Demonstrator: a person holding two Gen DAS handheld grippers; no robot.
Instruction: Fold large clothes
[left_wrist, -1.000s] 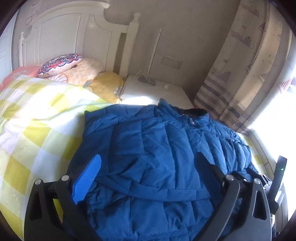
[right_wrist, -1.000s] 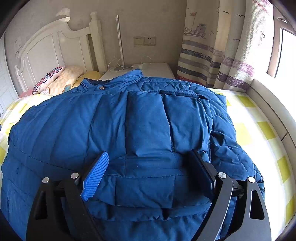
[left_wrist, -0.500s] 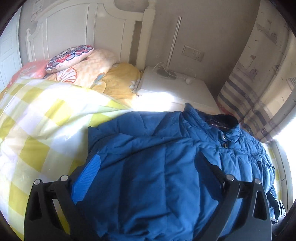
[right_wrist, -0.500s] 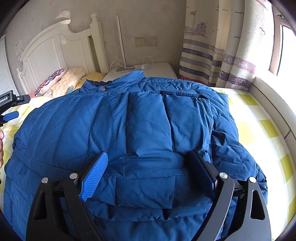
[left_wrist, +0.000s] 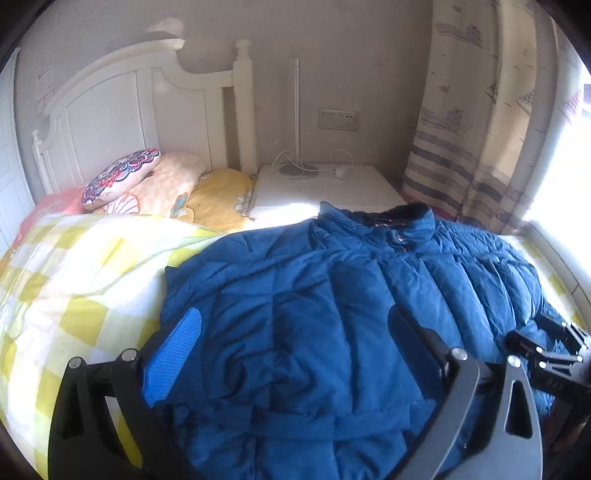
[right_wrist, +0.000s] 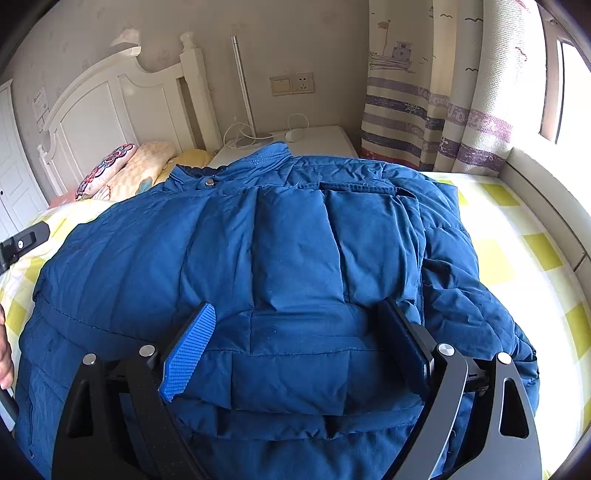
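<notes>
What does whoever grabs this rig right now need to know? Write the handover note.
Left gripper: jaws open, empty, above the near left part of the blue quilted puffer jacket.
Right gripper: jaws wide open over the jacket's near hem, not pinching it.
Jacket lies spread on the bed's yellow-and-white checked quilt, collar toward the white headboard.
Done: right sleeve appears folded in.
Left: remaining folds.
</notes>
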